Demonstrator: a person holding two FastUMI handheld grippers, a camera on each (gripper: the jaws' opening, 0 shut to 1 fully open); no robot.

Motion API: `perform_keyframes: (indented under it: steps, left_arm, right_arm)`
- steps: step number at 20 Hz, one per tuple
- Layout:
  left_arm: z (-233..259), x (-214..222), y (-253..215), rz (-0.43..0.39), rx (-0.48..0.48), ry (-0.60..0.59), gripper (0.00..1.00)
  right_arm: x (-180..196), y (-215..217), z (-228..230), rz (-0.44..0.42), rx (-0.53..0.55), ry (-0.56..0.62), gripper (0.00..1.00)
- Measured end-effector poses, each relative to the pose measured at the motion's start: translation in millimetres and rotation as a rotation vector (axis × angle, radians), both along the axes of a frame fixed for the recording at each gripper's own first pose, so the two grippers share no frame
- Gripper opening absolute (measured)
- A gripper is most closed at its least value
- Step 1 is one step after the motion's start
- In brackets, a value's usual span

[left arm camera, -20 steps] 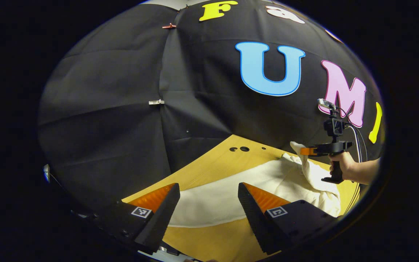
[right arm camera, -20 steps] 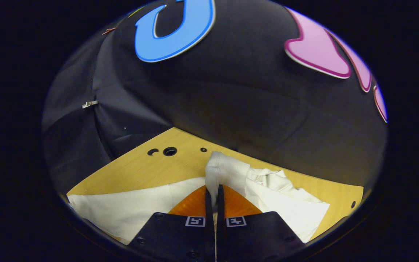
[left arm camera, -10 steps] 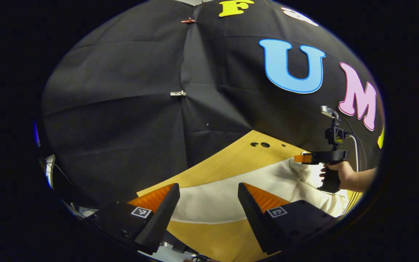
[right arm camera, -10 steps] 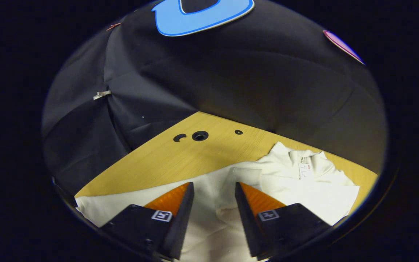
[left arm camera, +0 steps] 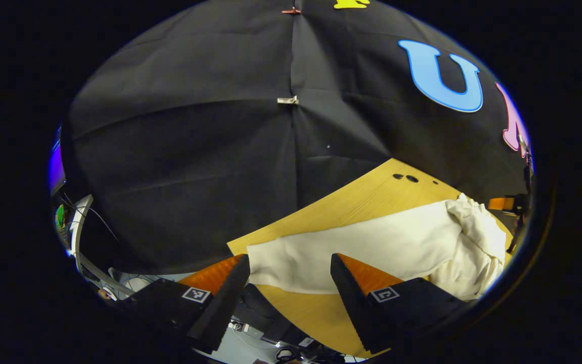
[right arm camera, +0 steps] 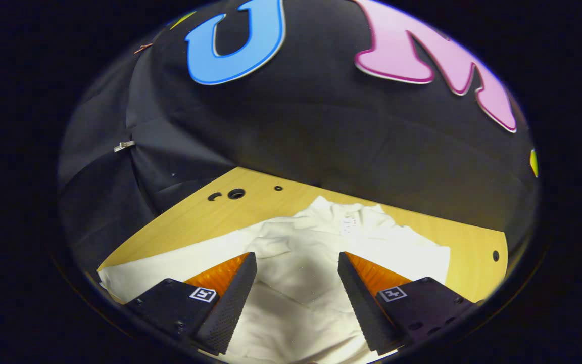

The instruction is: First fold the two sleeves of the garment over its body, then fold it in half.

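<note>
A white garment (right arm camera: pixel 316 253) lies across the wooden table (right arm camera: pixel 205 217), one sleeve (right arm camera: pixel 271 241) folded over its body (neck label showing). The right gripper (right arm camera: pixel 297 283) and left gripper (left arm camera: pixel 288 283) hover above it — jaws wide, empty. Cables (left arm camera: pixel 94 222) hang beyond the table's edge.

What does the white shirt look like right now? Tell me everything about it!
The white garment is soft, cream-white cloth lying on the wooden table. One long sleeve stretches flat toward the table's edge. Another part is folded over the body, leaving rumpled creases. At the far end sits the collar with a small tag inside. The right gripper hangs open above the garment, and the left gripper is open too; neither pinches it.
</note>
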State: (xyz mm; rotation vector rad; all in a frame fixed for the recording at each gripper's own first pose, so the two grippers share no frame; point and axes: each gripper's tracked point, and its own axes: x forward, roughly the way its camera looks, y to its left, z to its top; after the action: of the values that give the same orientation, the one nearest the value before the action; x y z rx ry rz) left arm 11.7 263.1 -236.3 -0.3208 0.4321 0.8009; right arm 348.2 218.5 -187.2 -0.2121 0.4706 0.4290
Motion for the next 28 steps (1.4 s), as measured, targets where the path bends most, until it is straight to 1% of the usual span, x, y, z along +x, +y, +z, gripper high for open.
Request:
perform_keyframes:
  steps: [2,4,5,7,11,12,15,16,18,20,22,23,24,25,26,27,28]
  left_arm:
    - [-16.1,-1.7,9.2,-0.006,-0.018,0.025,0.99]
    - [-31.4,8.6,17.6,-0.025,-0.026,0.046,0.99]
    - [-40.3,14.2,22.1,-0.034,-0.030,0.063,0.98]
    - [-58.6,22.8,25.9,-0.046,-0.042,0.096,0.99]
    - [-83.1,33.9,28.6,-0.073,-0.065,0.152,1.00]
    - [-82.2,35.6,27.4,-0.078,-0.048,0.147,1.00]
    - [-84.2,42.4,25.3,-0.075,-0.060,0.140,1.00]
    - [-82.2,46.6,22.4,-0.081,-0.049,0.132,0.98]
    - [-83.8,55.2,14.3,-0.110,-0.022,0.140,0.72]
    - [-81.6,62.5,8.1,-0.133,0.010,0.155,0.44]
    - [-81.5,70.1,5.8,-0.152,0.019,0.168,0.27]
    - [-78.7,72.1,5.9,-0.154,0.006,0.162,0.24]
    - [-78.4,74.9,5.8,-0.148,-0.012,0.148,0.23]
    - [-76.3,77.9,6.3,-0.137,-0.038,0.131,0.20]
    - [-75.4,77.2,6.4,-0.125,-0.062,0.119,0.08]
    - [-73.8,78.5,8.0,-0.117,-0.084,0.111,0.11]
    - [-72.8,80.0,7.8,-0.116,-0.101,0.109,0.08]
  right_arm:
    - [0.0,-35.0,16.6,-0.064,0.008,-0.023,0.99]
    - [-6.6,-70.2,34.5,-0.127,0.018,-0.045,0.99]
    - [-11.0,-90.0,43.4,-0.157,0.014,-0.062,0.99]
    - [-22.1,-132.1,58.5,-0.207,-0.004,-0.095,0.99]
    - [-56.4,-201.9,80.6,-0.290,-0.029,-0.126,0.99]
    - [-65.1,-217.5,84.5,-0.307,-0.041,-0.135,0.99]
    - [-93.6,-260.1,91.5,-0.356,-0.077,-0.155,0.99]
    - [-102.9,-270.2,90.9,-0.374,-0.077,-0.153,0.98]
    - [-119.2,-287.5,88.7,-0.413,-0.062,-0.142,0.98]
    - [-130.4,-302.3,87.5,-0.454,-0.037,-0.128,0.99]
    - [-138.2,-317.7,91.5,-0.484,-0.023,-0.130,0.98]
    - [-139.2,-324.7,93.7,-0.495,-0.025,-0.135,0.99]
    - [-141.3,-331.6,95.3,-0.505,-0.028,-0.138,0.98]
    - [-143.4,-339.2,97.8,-0.514,-0.026,-0.140,0.98]
    - [-144.1,-344.9,100.0,-0.522,-0.025,-0.141,0.98]
    - [-144.8,-351.0,101.7,-0.530,-0.024,-0.144,0.98]
    - [-144.8,-356.9,102.2,-0.538,-0.025,-0.145,0.98]
